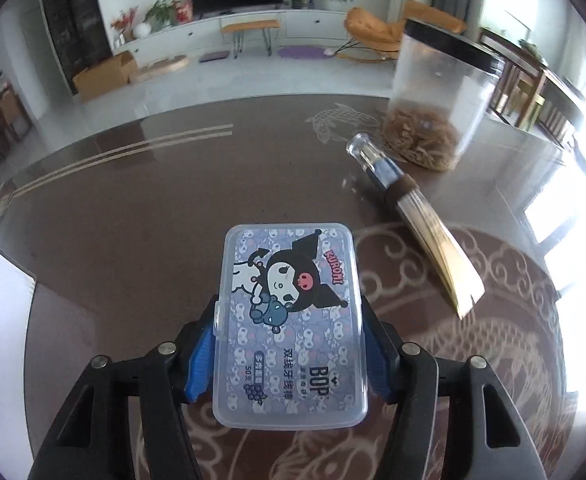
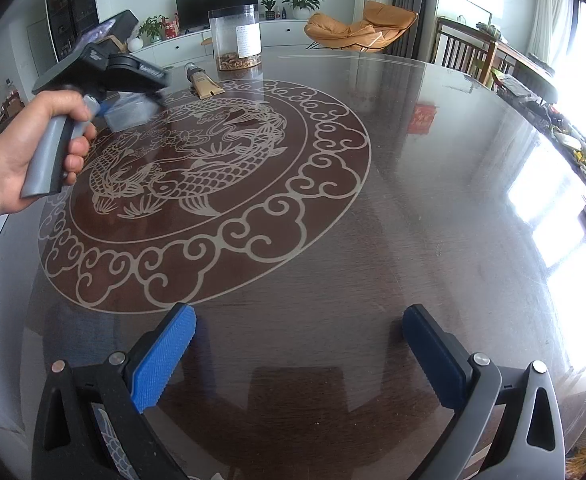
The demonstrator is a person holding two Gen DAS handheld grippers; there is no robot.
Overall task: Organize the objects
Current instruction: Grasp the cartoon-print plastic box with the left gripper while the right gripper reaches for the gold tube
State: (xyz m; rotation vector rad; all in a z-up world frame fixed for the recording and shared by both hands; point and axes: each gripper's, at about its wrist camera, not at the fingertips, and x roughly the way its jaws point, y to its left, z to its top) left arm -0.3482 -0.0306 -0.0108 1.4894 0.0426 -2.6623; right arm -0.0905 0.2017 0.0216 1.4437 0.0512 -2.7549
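Left gripper (image 1: 289, 344): blue-padded fingers (image 1: 199, 354) clamp the long sides of a clear plastic floss-pick box (image 1: 291, 320) with a cartoon-printed lid. The box lies flat between the fingers, lid up, its far end projecting beyond the fingertips. Whether its underside touches the table (image 1: 133, 208) cannot be told from the left wrist view.

From the right wrist view, the left hand (image 2: 21, 160) comes in from the left edge, wrapped around the grey handle of the left gripper, fingers curled on the trigger. The tool body tilts forward and down toward the table (image 2: 413, 200); the box (image 2: 131, 110) shows as a blurred pale shape under its front end, over the outer ring of the fish-and-cloud pattern.

Right gripper (image 2: 299, 354): fingers spread wide apart, nothing between them, blue pads (image 2: 163, 360) facing inward. It is held low over the near edge of the table, aimed across the surface, well apart from the left gripper.

Other items, left wrist view: a tube (image 1: 413, 216) with a clear cap lies on its side to the right of the box, cap end pointing away, flat crimped end nearer. Just beyond the cap stands a clear jar (image 1: 437, 96) with a black lid, upright, with brownish contents in the bottom. Tube and jar are near each other; both are apart from the box.
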